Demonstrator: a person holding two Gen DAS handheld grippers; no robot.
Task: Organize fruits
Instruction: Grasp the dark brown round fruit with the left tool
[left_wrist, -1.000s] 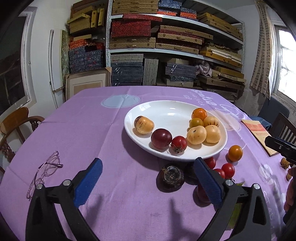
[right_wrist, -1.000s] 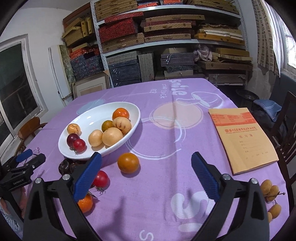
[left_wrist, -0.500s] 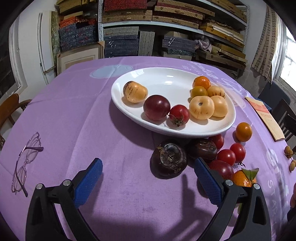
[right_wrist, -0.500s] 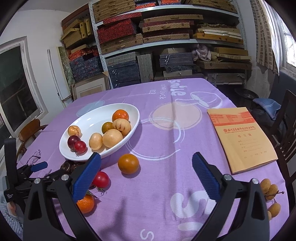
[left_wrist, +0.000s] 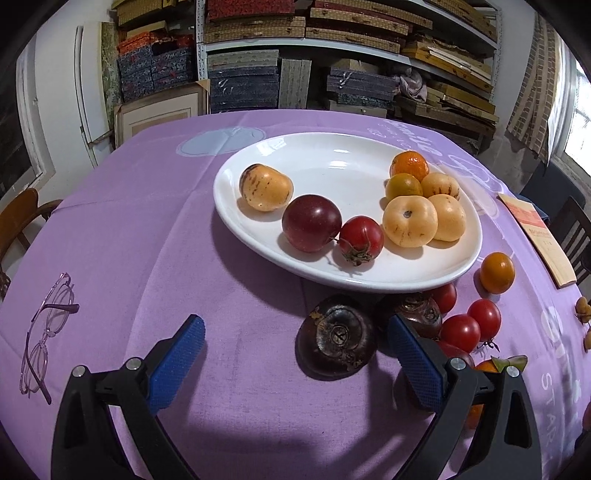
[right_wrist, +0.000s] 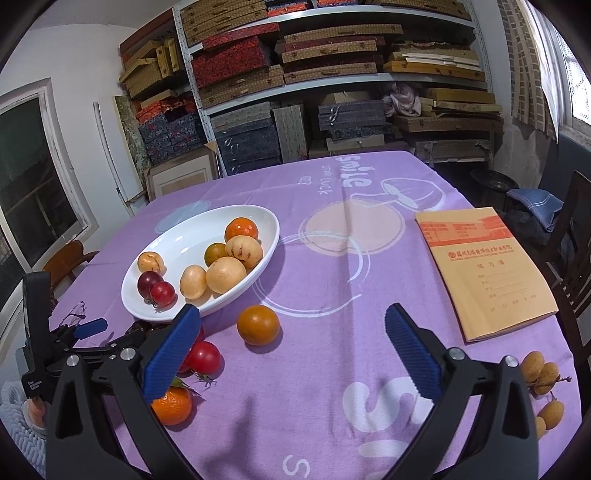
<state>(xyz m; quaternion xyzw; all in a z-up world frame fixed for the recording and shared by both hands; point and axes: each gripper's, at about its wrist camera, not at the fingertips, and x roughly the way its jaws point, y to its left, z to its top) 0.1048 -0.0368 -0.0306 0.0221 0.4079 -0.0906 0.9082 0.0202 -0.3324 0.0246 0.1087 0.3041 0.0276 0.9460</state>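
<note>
Hovering low over the purple-clothed surface (left_wrist: 110, 229), left hand-held gripper (left_wrist: 295, 354) is wide open, nothing held; a dark mangosteen (left_wrist: 337, 336) sits on the cloth between its blue pads, nearer the right pad, no contact visible. Second mangosteen (left_wrist: 419, 310) just behind that pad, tucked under the rim of the white oval plate (left_wrist: 332, 155). Plate holds three pale yellow fruits, a plum (left_wrist: 311, 223), a tomato (left_wrist: 361, 238), a tangerine (left_wrist: 409, 165) and a greenish-orange fruit. Loose on the cloth right of the mangosteens: red tomatoes (left_wrist: 460, 331), an orange fruit (left_wrist: 497, 272). Eyeglasses (left_wrist: 46, 332) lie far left. Right hand-held gripper (right_wrist: 293, 350) also wide open and empty, above bare cloth; leafy tangerine (right_wrist: 171, 404) under its left finger, tomato (right_wrist: 204, 357) just beside it, notebook (right_wrist: 484, 269) and longans (right_wrist: 539, 373) to its right.
</note>
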